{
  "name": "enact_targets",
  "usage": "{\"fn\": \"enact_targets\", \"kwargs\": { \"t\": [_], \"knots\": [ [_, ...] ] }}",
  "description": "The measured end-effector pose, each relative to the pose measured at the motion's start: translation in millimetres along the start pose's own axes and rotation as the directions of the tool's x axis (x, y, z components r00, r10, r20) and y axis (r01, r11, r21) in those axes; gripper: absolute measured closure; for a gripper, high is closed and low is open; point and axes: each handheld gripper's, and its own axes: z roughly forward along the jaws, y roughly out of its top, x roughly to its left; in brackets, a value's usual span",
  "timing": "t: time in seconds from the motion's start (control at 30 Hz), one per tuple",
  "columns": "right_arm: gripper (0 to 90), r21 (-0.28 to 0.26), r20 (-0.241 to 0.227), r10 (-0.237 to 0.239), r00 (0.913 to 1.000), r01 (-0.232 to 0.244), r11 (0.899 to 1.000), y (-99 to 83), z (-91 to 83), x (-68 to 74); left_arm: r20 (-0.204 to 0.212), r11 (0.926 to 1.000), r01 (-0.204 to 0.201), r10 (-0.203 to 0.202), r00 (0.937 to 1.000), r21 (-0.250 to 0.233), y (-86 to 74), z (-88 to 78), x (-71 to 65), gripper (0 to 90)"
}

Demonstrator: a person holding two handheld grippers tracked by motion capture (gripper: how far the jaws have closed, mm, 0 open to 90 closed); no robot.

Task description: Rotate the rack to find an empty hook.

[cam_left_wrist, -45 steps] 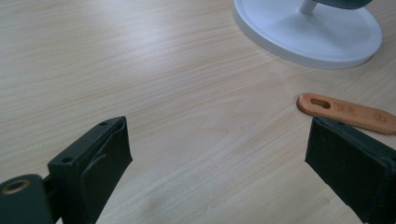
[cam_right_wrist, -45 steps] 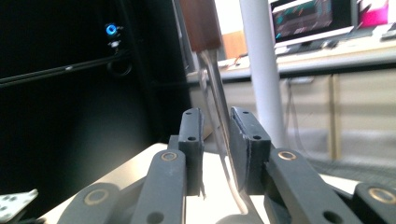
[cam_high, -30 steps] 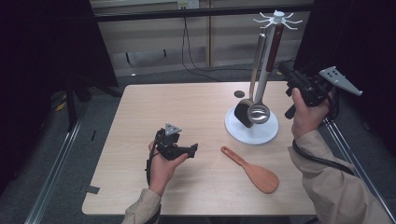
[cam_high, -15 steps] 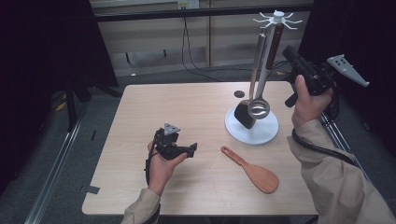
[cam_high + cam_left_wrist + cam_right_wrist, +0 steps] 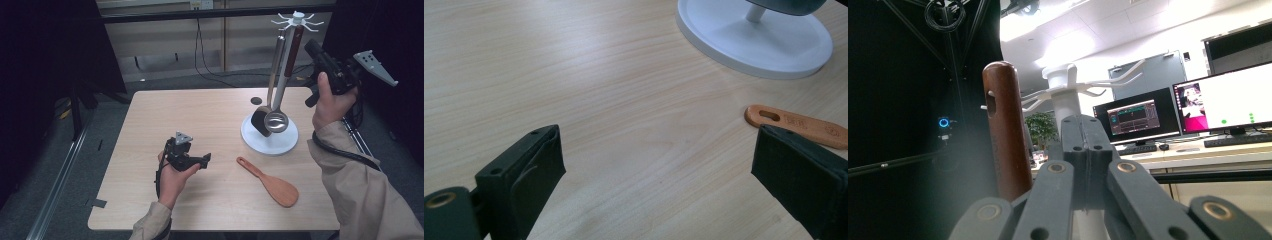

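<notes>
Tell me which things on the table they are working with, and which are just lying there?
Working with:
- rack, white, with hooks on top
- brown-handled tool hanging on it
- right gripper, jaws shut, near that handle

Just lying there:
- metal ladle, hanging
- orange paddle, flat on the table
- left gripper, jaws open, empty

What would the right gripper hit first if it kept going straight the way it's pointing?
Probably the brown wooden handle hanging from the white utensil rack; the shut right gripper aims between handle and post, though depth is unclear.
</notes>
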Motion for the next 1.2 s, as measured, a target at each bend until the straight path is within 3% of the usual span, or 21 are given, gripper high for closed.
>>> {"fn": "enact_targets", "kwargs": {
  "t": [0.57,1.03,1.2],
  "knots": [
    [90.0,-0.018,0.058,-0.043,0.9974,0.044,0.999,10.3,10.8,2.1,0.008,1.0000,-0.003,0.003,1.0000,-0.001,0.7,-0.8,-1.1,6.1],
    [90.0,-0.008,0.049,-0.073,0.9962,0.073,0.997,14.0,10.4,3.4,0.004,1.0000,-0.005,0.005,1.0000,-0.006,1.5,-1.0,-1.3,6.1],
    [90.0,-0.007,0.069,-0.071,0.9951,0.072,0.997,16.9,12.8,-0.5,0.007,0.9999,-0.010,0.010,0.9999,-0.001,1.2,-1.1,-1.2,6.2]
  ]
}}
